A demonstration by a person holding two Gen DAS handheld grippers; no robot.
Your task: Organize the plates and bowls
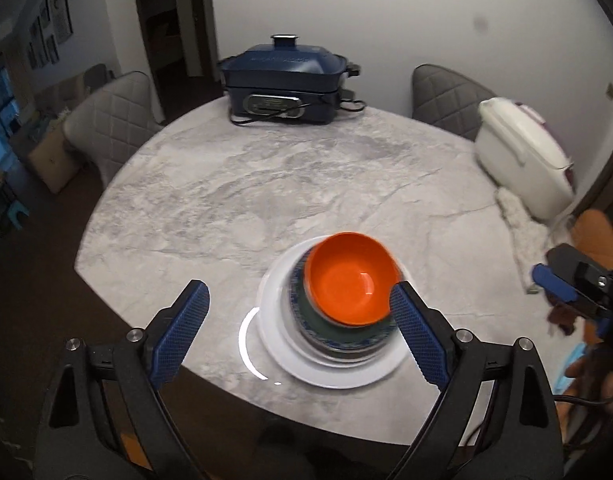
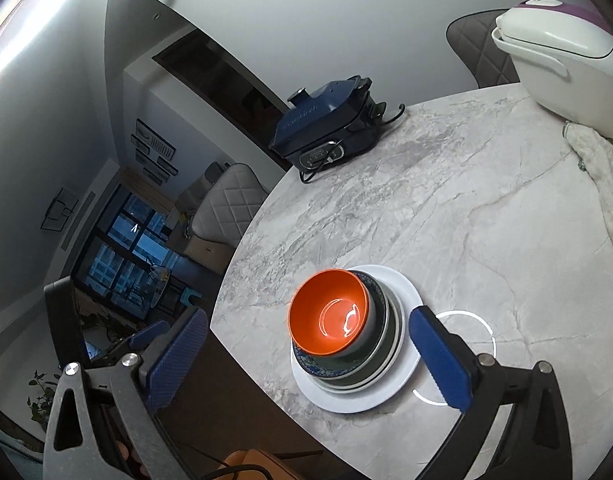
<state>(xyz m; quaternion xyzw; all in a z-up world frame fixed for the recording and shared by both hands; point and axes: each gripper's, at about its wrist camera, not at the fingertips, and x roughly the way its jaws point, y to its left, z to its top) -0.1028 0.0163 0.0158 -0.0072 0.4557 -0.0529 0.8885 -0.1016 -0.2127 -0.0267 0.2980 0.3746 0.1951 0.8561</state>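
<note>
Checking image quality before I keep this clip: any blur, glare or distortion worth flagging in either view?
Left wrist view: motion blur smears the stacked dishes under the orange bowl, and a ring-light reflection glares on the marble table. Right wrist view: sharper, with glare inside the bowl, a ring reflection on the tabletop, a blown-out streak at top left, and a strongly tilted, fisheye-bent room.

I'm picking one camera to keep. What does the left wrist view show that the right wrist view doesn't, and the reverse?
Only the left wrist view shows the right gripper seen from outside, at the frame's right edge. Only the right wrist view shows the dark window and the left gripper from outside. Both share the orange bowl on stacked dishes over a white plate, and the navy electric cooker.
</note>
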